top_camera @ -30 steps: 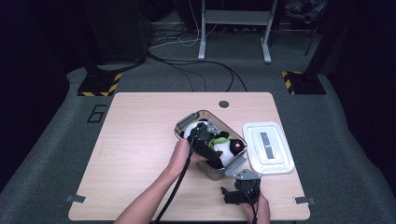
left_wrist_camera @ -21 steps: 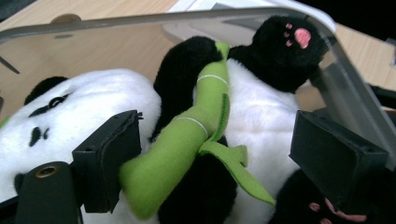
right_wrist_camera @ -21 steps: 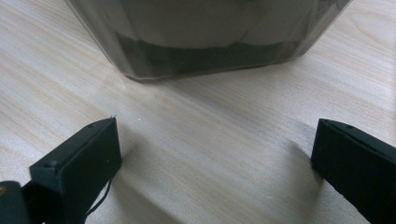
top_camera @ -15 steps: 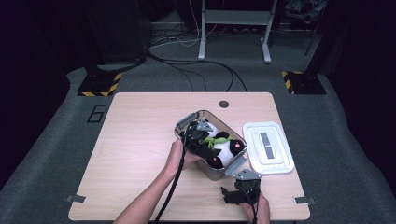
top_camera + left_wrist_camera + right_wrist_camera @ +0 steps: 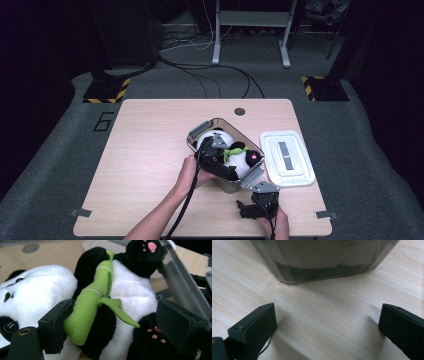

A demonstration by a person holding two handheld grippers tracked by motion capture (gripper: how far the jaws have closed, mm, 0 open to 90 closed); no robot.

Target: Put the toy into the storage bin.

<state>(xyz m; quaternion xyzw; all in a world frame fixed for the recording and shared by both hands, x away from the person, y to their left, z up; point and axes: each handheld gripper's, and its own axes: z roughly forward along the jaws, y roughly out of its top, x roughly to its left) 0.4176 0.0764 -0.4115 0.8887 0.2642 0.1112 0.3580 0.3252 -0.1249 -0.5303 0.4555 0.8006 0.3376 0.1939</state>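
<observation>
Plush panda (image 5: 125, 290) between left claw (image 5: 120, 325) jaws

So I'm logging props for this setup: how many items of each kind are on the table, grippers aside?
Plush panda: 1
Metal container: 1
Container lid: 1
Total: 3

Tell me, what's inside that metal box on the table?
A panda plush toy holding a green bamboo stalk lies in the metal box. The left gripper reaches over it. Anything beneath the toy is covered.
</observation>
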